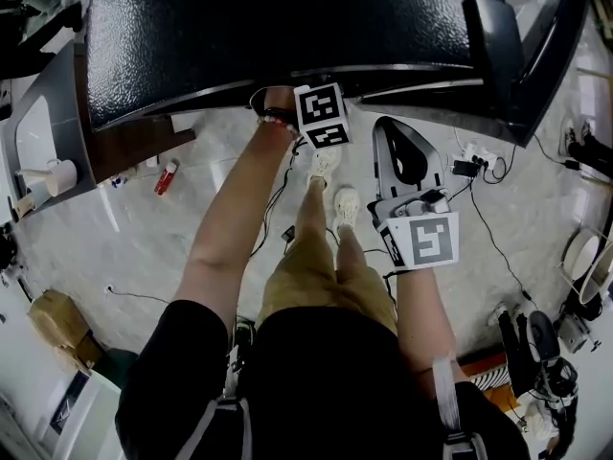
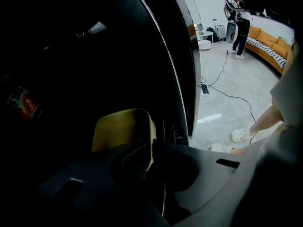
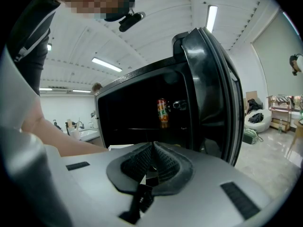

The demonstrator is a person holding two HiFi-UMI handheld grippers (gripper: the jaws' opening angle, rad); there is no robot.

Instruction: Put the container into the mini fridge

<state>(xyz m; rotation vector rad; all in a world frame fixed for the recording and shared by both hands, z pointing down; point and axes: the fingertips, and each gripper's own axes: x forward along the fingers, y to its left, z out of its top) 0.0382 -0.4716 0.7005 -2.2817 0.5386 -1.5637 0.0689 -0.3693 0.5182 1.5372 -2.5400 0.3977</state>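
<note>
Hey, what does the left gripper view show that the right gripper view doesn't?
Only the left gripper view: the yellow container pinched in the left gripper, plus an orange sofa. Only the right gripper view: the right gripper, jaws together and empty, and an orange can. Both: the open black mini fridge.

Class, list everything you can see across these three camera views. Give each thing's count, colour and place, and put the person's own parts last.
mini fridge: one, black, in front of the person, door open
container: one, yellow, inside the fridge, held at its rim
can: one, orange and green, upright inside the fridge
bottle: one, red, on the floor left of the fridge
cup: one, white, on the grey surface at far left
cardboard box: one, brown, on the floor at left
shoes: two, white, on the person's feet
left gripper: one, dark, shut on the container
right gripper: one, grey, shut and empty, facing the fridge
</note>
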